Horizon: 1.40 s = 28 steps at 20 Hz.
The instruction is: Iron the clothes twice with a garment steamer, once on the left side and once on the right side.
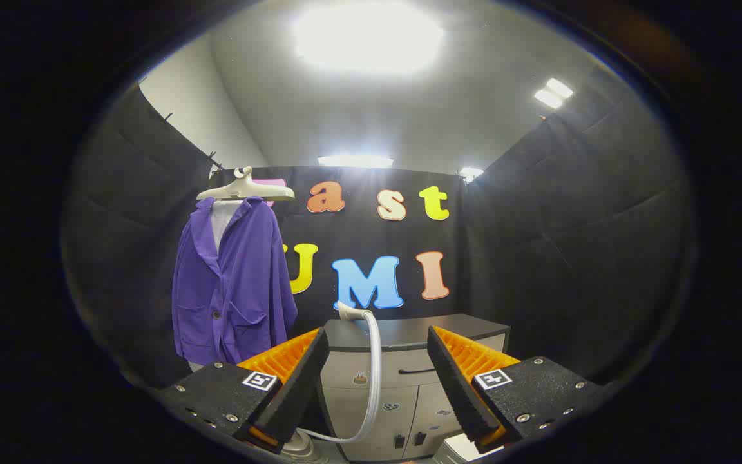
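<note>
Purple jacket (232,283) hangs on a hanger (245,189); the gripper (377,348) gapes wide, empty, framing the steamer hose (374,367).

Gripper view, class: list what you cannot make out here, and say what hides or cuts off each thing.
- Steamer base: the hose runs down between the open claw fingers; its lower end is hidden behind the left finger.
- Steamer head: too small to tell its shape.
- Purple jacket: hem corner covered by the left finger.
- Cabinet: both sides blocked by the fingers.
</note>
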{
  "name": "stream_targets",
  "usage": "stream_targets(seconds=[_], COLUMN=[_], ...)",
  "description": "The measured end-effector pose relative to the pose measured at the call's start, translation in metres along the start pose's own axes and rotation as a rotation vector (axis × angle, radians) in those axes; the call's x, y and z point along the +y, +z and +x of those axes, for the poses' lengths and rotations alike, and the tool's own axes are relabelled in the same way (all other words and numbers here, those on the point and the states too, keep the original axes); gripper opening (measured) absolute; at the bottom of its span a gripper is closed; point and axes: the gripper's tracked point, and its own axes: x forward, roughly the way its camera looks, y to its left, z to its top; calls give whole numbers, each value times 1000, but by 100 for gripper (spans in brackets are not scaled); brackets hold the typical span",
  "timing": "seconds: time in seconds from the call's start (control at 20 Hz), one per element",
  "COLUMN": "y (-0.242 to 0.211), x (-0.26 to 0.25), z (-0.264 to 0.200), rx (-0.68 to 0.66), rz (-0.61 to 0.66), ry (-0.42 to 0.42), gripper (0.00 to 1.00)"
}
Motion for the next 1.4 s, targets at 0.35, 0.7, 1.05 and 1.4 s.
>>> stream_targets(seconds=[0.35, 0.7, 1.05, 1.4], y=[-3, -5, 10, 43], x=[-3, -8, 0, 19], z=[-4, -12, -7, 21], rx=[12, 27, 13, 7], rz=[-2, -3, -1, 19], ry=[1, -15, -28, -31], gripper=[95, 95, 95, 95])
